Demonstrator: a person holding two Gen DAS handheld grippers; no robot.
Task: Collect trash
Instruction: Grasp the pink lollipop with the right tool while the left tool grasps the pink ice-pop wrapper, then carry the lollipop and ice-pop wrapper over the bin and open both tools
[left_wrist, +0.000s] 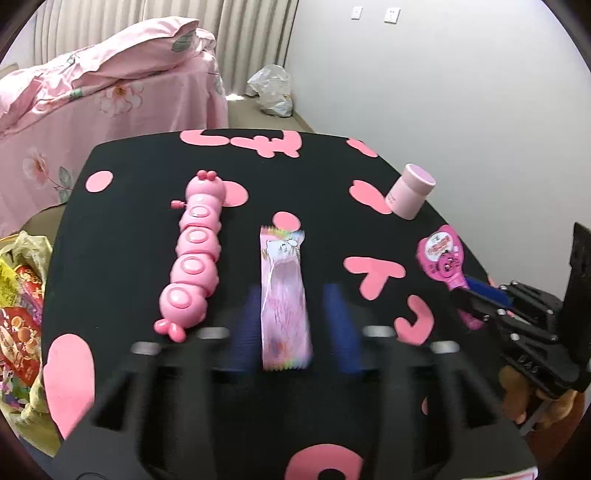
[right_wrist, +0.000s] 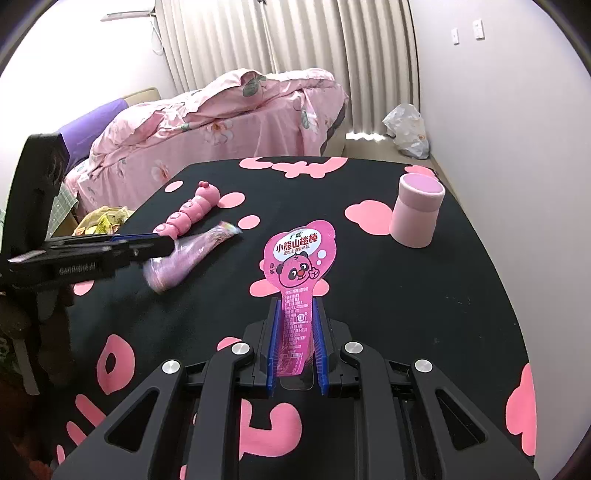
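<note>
Bedroom setting — black table (right_wrist: 424, 314) with pink cut-out shapes, bed with pink floral bedding (right_wrist: 229, 122) in the upper left of the right wrist view, pleated curtains behind. Right gripper (right_wrist: 297, 343): blue pads clamped together on the stem of a magenta lollipop-shaped wrapper (right_wrist: 301, 258), which stands upright at frame centre. Left gripper (left_wrist: 293, 325): fingers blurred, apart, one on each side of a long pale-pink wrapper (left_wrist: 284, 295) lying lengthwise at centre; pads do not press on it, and whether they touch cannot be told. Pink caterpillar toy (left_wrist: 194, 251) just left of that wrapper. Pink cylinder container (right_wrist: 417, 210) upright at right. Yellow bag of wrappers (left_wrist: 20, 306) at the left edge — off the table.
</note>
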